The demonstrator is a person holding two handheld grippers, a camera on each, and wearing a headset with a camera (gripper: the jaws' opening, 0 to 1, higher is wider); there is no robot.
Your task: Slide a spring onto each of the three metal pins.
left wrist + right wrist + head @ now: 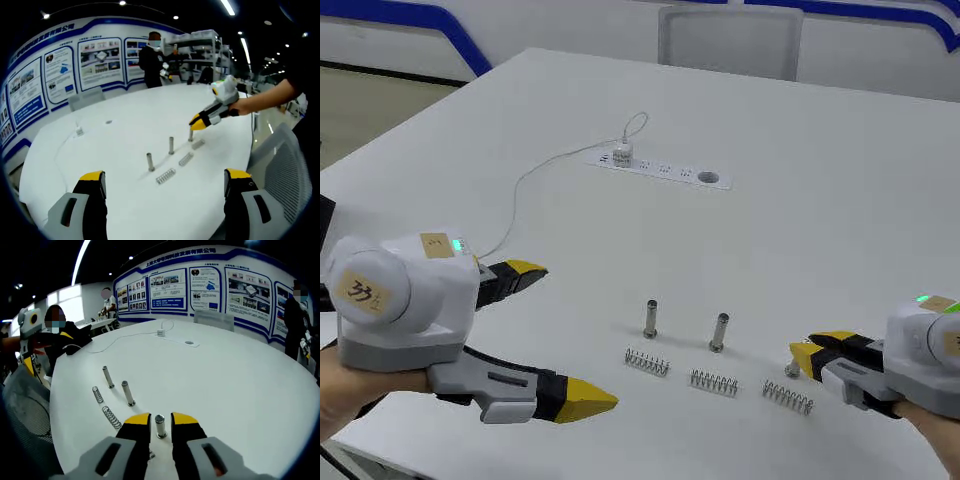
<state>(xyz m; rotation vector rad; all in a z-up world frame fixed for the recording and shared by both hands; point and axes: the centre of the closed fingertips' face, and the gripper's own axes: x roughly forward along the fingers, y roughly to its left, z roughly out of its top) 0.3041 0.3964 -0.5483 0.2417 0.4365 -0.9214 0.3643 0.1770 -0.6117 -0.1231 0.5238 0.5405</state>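
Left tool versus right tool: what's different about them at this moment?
The left tool has its jaws spread wide; the right tool has them close together, with a slim gap. The left tool is off to the side of the parts; the right tool has a pin standing between its tips, though whether they touch it is unclear. Both have yellow tips and are held low over the table.

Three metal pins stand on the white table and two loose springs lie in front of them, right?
Not quite: three springs lie there, not two. The head view shows the left spring, the middle spring and the right spring, all flat on the table. The rest of what you said holds.
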